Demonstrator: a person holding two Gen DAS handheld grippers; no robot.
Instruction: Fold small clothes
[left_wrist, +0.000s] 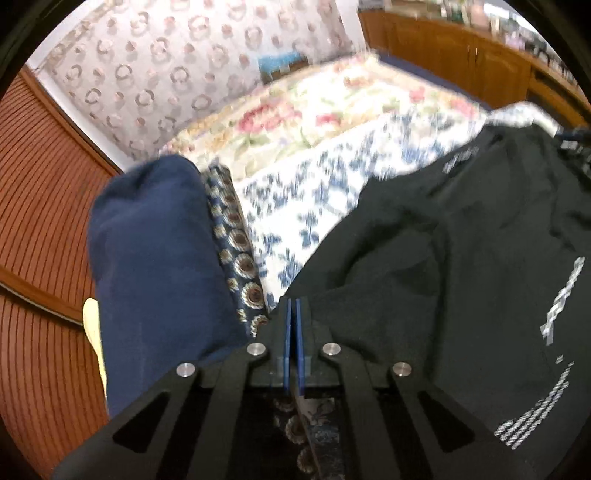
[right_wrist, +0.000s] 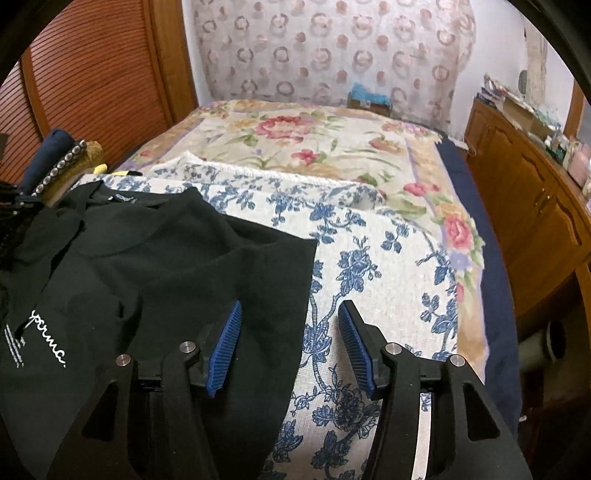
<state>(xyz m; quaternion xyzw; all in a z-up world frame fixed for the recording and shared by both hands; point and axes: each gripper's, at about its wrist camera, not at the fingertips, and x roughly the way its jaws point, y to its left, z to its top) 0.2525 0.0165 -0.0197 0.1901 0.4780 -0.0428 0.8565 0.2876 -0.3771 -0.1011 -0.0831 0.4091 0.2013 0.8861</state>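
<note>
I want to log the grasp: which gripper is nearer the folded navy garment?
Left. The left gripper sits right beside the navy garment; the right gripper is at the black shirt's far edge.

A floral bedspread (right_wrist: 295, 144) with pink roses fills the frame's centre, a blue-and-white flowered cloth (right_wrist: 369, 258) over its near part, ring-patterned curtain (right_wrist: 314, 48) at top, slatted wooden door (right_wrist: 92, 74) upper left, cluttered wooden cabinet (right_wrist: 524, 192) at right.
</note>
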